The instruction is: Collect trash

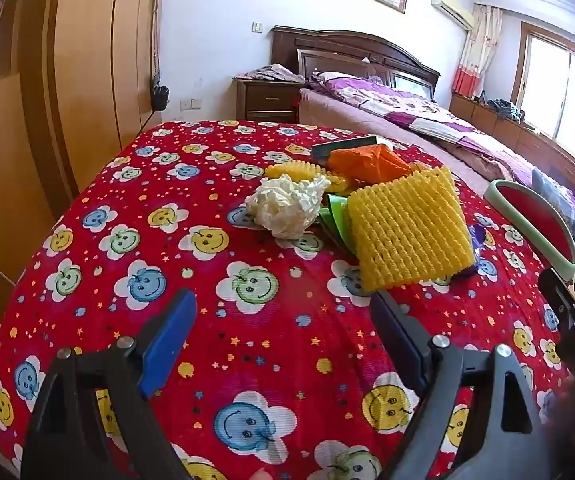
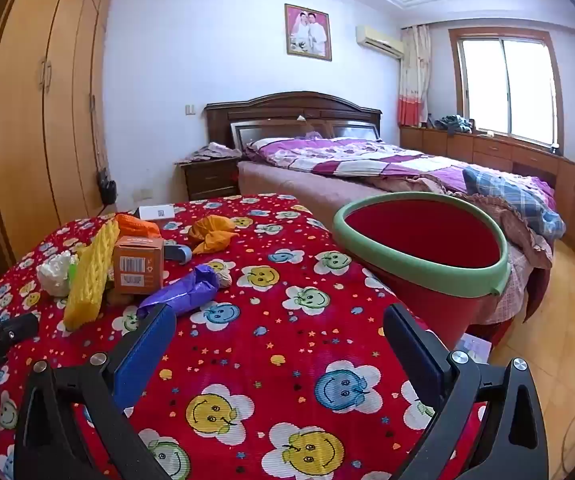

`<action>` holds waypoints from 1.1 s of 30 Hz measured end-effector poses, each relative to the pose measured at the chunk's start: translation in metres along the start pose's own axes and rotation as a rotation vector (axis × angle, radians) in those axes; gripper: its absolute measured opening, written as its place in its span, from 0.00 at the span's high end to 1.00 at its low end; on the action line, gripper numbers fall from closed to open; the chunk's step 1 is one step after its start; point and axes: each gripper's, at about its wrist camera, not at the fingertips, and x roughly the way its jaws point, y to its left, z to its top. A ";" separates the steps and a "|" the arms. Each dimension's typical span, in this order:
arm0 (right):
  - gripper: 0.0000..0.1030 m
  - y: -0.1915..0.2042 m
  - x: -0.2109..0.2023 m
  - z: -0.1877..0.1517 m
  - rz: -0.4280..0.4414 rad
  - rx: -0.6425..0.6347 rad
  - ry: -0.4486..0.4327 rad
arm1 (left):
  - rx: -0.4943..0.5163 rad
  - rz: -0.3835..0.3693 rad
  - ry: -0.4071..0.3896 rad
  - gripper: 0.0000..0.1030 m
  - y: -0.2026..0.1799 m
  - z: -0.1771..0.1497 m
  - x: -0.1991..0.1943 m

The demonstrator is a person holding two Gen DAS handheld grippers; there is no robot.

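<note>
Hand-held grippers, left (image 1: 283, 334) and right (image 2: 279, 350), hover spread apart above the tablecloth (image 2: 287, 320), facing trash.

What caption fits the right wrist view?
Open right gripper over tablecloth, trash pile left, red bin right.
</note>
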 end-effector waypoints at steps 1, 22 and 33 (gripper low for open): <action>0.01 0.000 0.000 0.000 0.001 0.003 -0.002 | -0.002 -0.001 0.002 0.14 0.000 0.000 0.000; 0.01 0.003 0.000 0.000 -0.006 -0.010 0.000 | 0.006 0.006 -0.002 0.14 -0.001 -0.001 -0.001; 0.01 0.002 -0.002 0.002 -0.008 -0.013 -0.002 | 0.006 0.006 -0.001 0.14 -0.001 -0.001 -0.001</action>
